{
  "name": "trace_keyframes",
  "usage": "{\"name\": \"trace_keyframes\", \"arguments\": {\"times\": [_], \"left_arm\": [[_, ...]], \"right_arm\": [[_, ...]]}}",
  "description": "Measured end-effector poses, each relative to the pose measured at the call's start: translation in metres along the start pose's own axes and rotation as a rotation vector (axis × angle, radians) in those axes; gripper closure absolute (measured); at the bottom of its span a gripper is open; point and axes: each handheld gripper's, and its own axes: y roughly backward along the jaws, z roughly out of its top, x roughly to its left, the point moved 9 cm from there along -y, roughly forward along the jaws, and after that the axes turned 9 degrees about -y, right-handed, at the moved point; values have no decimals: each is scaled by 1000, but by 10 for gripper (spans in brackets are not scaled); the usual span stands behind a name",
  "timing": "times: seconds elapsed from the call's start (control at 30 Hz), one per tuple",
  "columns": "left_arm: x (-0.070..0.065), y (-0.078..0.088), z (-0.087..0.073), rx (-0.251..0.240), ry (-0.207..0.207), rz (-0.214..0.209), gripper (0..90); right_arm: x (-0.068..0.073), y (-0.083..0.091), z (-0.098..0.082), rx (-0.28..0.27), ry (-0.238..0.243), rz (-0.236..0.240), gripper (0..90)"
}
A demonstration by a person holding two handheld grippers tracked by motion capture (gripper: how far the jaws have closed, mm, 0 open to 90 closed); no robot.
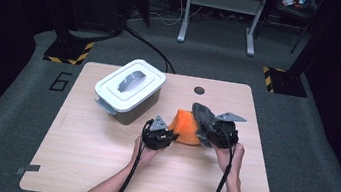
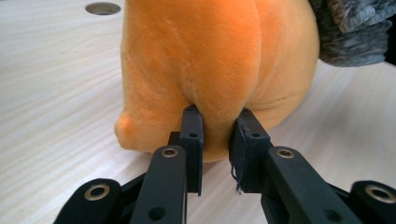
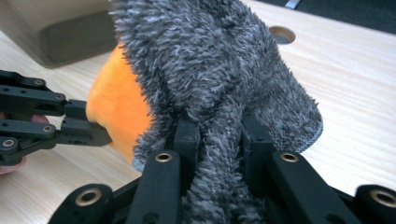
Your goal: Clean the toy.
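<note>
An orange plush toy (image 1: 185, 126) lies on the wooden table (image 1: 94, 158), just right of its middle. A grey fuzzy cloth (image 1: 203, 114) is draped over the toy's right side. My left gripper (image 1: 171, 135) comes at the toy from the left. In the left gripper view, this gripper (image 2: 217, 126) is shut on a fold of the orange plush (image 2: 210, 56). My right gripper (image 1: 208, 127) is on the toy's right. The right gripper view shows it (image 3: 217, 133) shut on a bunched strip of the grey cloth (image 3: 210, 60), with the orange plush (image 3: 116, 107) behind.
A white lidded box (image 1: 130, 88) with a grey handle stands at the back left of the table. A round hole (image 1: 199, 90) is in the tabletop near the far edge. Metal frame legs (image 1: 220, 12) stand on the floor beyond the table.
</note>
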Motion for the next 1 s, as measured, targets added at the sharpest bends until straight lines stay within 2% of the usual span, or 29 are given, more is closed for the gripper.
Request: {"name": "trace_keyframes", "arguments": {"times": [0.1, 0.13, 0.2, 0.3, 0.37, 0.4, 0.43, 0.47, 0.53, 0.63, 0.7, 0.77, 1.0], "left_arm": [[-2, 2, 3, -2, 15, -4, 764], [-6, 6, 6, 2, 38, -27, 764], [-11, 9, 9, -2, 52, -45, 765], [-17, 11, 11, -2, 40, -42, 768], [-18, 11, 10, 2, 39, -39, 771], [-18, 11, 9, -1, 40, -34, 772], [-17, 11, 7, 8, 18, -26, 774], [-17, 11, 7, 8, 18, -26, 774], [-17, 8, 6, 17, -29, 7, 773], [-15, 5, 5, 20, -33, 23, 774], [-15, 4, 5, 19, -18, 23, 775], [-13, 3, 4, 26, -26, 27, 777], [-12, 3, 4, 27, -19, 25, 779]], "right_arm": [[9, 9, 4, -15, 10, 22, 724], [13, 12, 5, -22, 25, 26, 723], [23, 15, 8, -24, 48, 38, 720], [38, 12, 9, -1, 88, 48, 715], [45, 6, 9, 15, 116, 37, 715], [46, 3, 9, 17, 113, 27, 716], [45, 0, 8, 19, 129, 21, 717], [46, -5, 7, 26, 117, 11, 719], [43, -12, 4, 41, 123, -21, 722], [38, -19, 1, 53, 128, -49, 724], [36, -20, 0, 55, 125, -50, 724], [34, -20, 0, 52, 128, -51, 724], [25, -17, -3, 40, 85, -52, 725]]}}
